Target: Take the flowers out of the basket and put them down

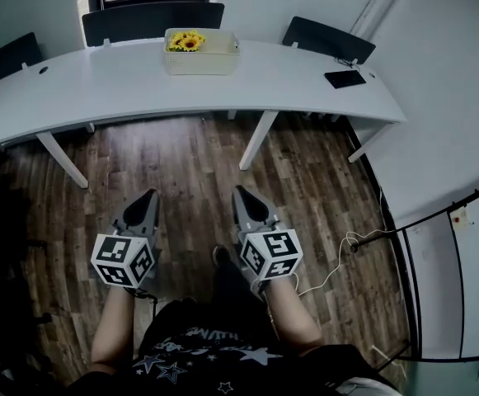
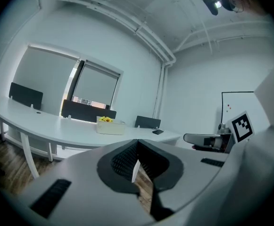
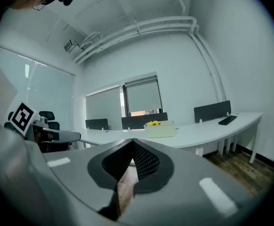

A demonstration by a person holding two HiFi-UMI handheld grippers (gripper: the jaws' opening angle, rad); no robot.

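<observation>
Far across the floor (image 1: 181,163), the desk (image 1: 305,85) carries the basket (image 1: 202,61) of flowers (image 1: 186,41) broadside, dead ahead of us, our left gripper (image 1: 148,195) and right gripper (image 1: 241,192) both closed, empty, the right seemingly nearer.

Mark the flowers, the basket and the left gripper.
flowers (image 1: 186,41), head view, on the yellow blooms.
basket (image 1: 202,63), head view, on its pale front wall.
left gripper (image 1: 147,198), head view, at the tips of its shut jaws.
</observation>
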